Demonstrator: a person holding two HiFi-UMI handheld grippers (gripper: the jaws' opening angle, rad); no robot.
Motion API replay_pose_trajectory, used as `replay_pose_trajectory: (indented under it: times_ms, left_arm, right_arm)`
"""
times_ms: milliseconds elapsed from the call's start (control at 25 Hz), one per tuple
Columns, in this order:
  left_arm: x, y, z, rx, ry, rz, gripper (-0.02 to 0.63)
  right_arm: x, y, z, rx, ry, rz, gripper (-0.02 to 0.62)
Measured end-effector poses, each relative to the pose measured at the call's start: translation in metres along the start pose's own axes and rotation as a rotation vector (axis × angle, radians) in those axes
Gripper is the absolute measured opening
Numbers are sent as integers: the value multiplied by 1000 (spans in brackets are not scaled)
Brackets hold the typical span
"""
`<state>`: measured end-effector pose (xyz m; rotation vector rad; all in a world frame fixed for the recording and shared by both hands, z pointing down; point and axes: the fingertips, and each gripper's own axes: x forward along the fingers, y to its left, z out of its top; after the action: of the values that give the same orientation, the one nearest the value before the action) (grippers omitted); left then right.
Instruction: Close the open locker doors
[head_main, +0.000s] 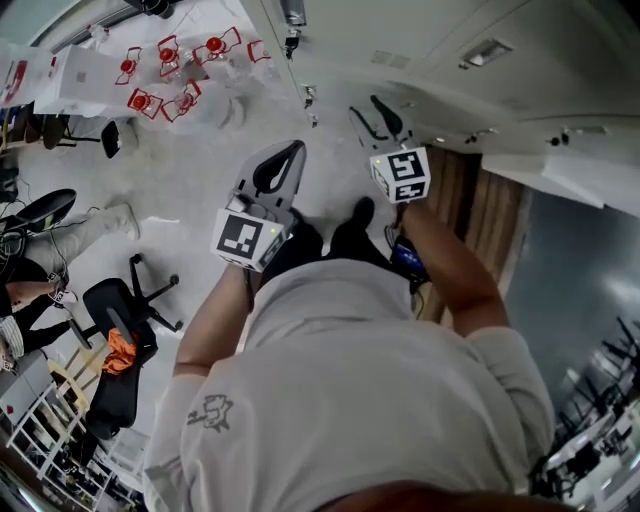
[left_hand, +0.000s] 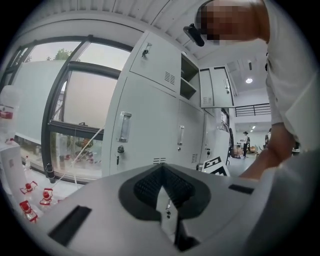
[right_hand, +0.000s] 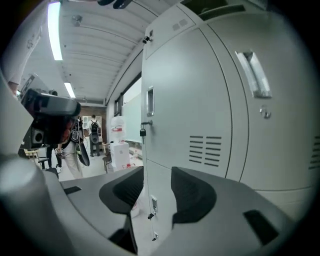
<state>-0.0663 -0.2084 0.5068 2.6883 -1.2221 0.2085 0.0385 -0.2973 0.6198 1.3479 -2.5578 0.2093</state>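
A bank of grey lockers (left_hand: 150, 125) fills the left gripper view; one upper compartment (left_hand: 188, 80) stands open and dark inside. My left gripper (left_hand: 162, 170) points at the lockers from some way off, its ribbed pads meeting at the tips with nothing between them. In the right gripper view a tall locker door (right_hand: 200, 115) with a handle (right_hand: 253, 75) and vent slots is close ahead. My right gripper (right_hand: 152, 192) is open, and the door's edge shows through the gap, beyond the pads. The head view shows both raised in front of me: left gripper (head_main: 290, 155), right gripper (head_main: 372, 115).
A padlock (right_hand: 143, 132) hangs on the locker's side. A water dispenser (right_hand: 117, 137) and people (right_hand: 92, 130) stand down the aisle. Red and white items (head_main: 170, 70) lie by the window. An office chair (head_main: 120, 310) stands on the floor to my left.
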Motion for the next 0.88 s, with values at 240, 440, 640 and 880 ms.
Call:
replay_pose_trajectory:
  times_ms: [240, 440, 640, 880]
  left_arm:
    - [15, -27, 18, 32, -9, 3, 0]
    - [28, -52, 42, 48, -26, 4, 0]
    - [39, -81, 64, 49, -78, -32, 0]
    - [57, -112, 83, 53, -94, -70, 0]
  right_arm:
    - [-64, -1, 63, -29, -82, 57, 55]
    - [-114, -7, 105, -19, -137, 120, 0]
    - [-156, -25, 135, 0, -171, 141, 0]
    - [-191, -47, 159, -8, -199, 109, -2]
